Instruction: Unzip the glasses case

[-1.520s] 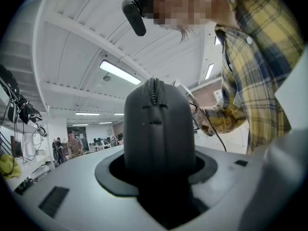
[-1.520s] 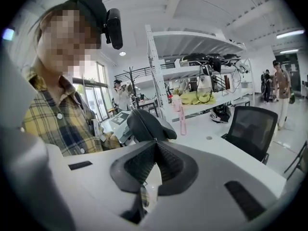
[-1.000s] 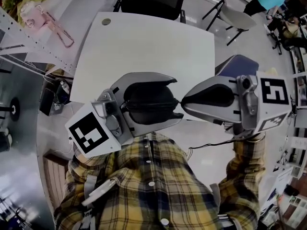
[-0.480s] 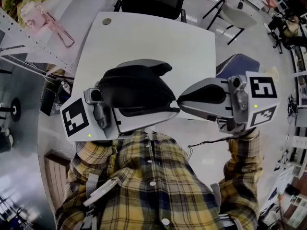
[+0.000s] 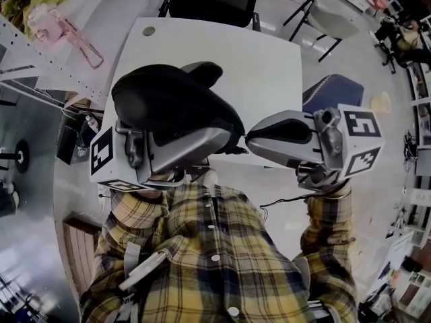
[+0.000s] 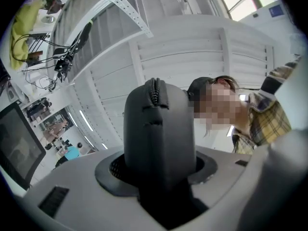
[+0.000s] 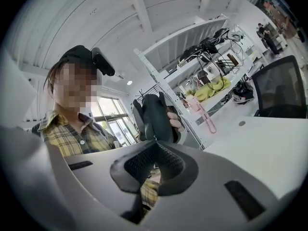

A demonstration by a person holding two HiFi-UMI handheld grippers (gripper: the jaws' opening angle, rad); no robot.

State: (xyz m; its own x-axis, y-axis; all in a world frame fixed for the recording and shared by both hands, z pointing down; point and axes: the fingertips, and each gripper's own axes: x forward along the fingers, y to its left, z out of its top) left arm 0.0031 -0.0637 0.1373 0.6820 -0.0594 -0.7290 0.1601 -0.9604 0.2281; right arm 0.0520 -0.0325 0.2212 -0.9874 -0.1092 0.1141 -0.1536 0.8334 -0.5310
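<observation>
White table [image 5: 222, 52] is sitting below; left gripper [image 5: 205, 123] is clamping the glasses case [image 5: 161, 99] mid-air, right gripper [image 5: 249, 140] is pinching its zipper pull [image 7: 155, 139]. Risk: pull slipping free if tugged off-line.

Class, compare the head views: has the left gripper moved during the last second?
Yes. The left gripper, shut on the glasses case, has shifted up-frame, covering more of the white table.

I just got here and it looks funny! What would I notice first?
A big black glasses case sits clamped in the left hand-held gripper, held up in front of the person's plaid shirt. The right hand-held gripper pinches its zipper pull, over a white table.
</observation>
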